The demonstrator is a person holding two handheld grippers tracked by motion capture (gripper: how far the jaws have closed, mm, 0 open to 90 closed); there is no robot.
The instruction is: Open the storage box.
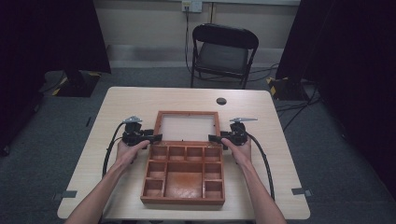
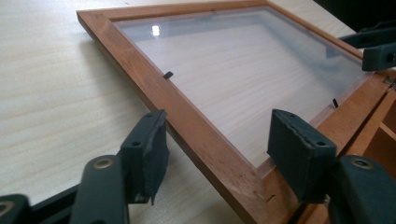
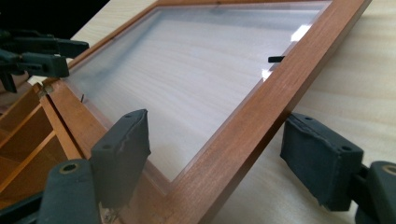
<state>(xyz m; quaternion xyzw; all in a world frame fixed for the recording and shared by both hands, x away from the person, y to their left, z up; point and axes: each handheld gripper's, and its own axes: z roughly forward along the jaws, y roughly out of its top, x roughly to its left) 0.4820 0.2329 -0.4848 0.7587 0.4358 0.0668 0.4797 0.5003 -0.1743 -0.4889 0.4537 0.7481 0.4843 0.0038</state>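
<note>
In the high view, a wooden box (image 1: 183, 175) with many compartments lies in the middle of the table (image 1: 116, 107). Its glass lid (image 1: 187, 126) is folded back flat on the far side. The left gripper (image 1: 156, 138) and the right gripper (image 1: 214, 138) are at the two near corners of the lid, each held by a hand.

In the left gripper view, the jaws are wide open around the lid frame (image 2: 187, 119), one on each side, without touching it.

In the right gripper view, the jaws are also wide open, and the frame (image 3: 261, 109) passes between them. The box compartments (image 3: 28, 135) are at the left.
</note>
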